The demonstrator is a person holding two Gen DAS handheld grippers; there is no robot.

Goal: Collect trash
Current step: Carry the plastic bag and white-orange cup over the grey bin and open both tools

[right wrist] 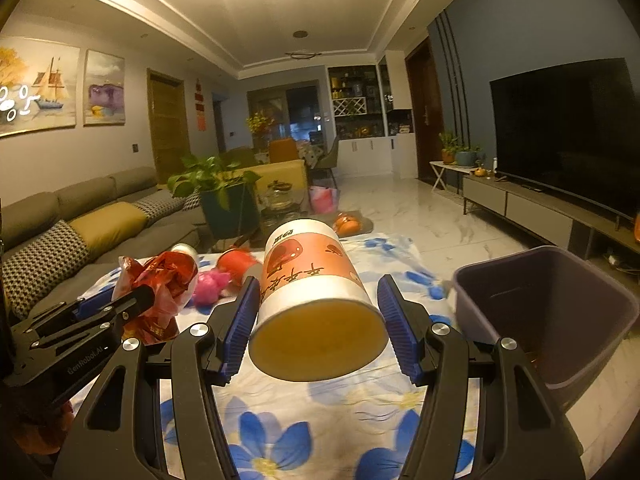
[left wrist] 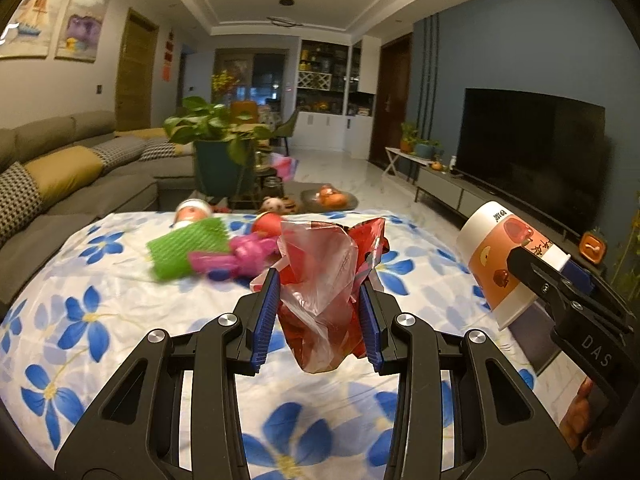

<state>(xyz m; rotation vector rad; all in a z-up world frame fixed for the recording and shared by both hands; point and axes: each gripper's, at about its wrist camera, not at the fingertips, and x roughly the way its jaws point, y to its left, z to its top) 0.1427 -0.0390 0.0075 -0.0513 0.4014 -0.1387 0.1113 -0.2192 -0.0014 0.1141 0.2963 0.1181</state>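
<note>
Living room at night: grey sofa (left wrist: 72, 168) along one wall, dark television (right wrist: 568, 136) opposite, pale marble floor between. Nearest to the cameras, a table under a white cloth with blue flowers (left wrist: 100, 320).

Grey-purple bin (right wrist: 552, 312) stands at the table's edge, seen only from the right wrist, low and to the right of the right gripper (right wrist: 316, 312). Its open mouth faces up; something orange lies at the bottom, too dim to identify.

Paper cup (right wrist: 312, 280), orange and white with printed fruit, is clamped between the right gripper's blue pads. It lies on its side, long axis running along the fingers, flat base toward the camera.

Left gripper (left wrist: 318, 316) is closed on a crumpled bundle: clear plastic bag (left wrist: 320, 276) over red wrapper (left wrist: 370, 236), bunched and hanging below the pads.

Both loads ride above the cloth, side by side.

Key relation: the bin lies to the right of both grippers, so the right hand with the cup is nearer; the left must cross further. Judged next: carry right, tip the cup over the rim, release.

Still on the cloth at the far side: green mesh (left wrist: 188, 248), pink scrap (left wrist: 240, 258), a red cup (left wrist: 267, 224).
</note>
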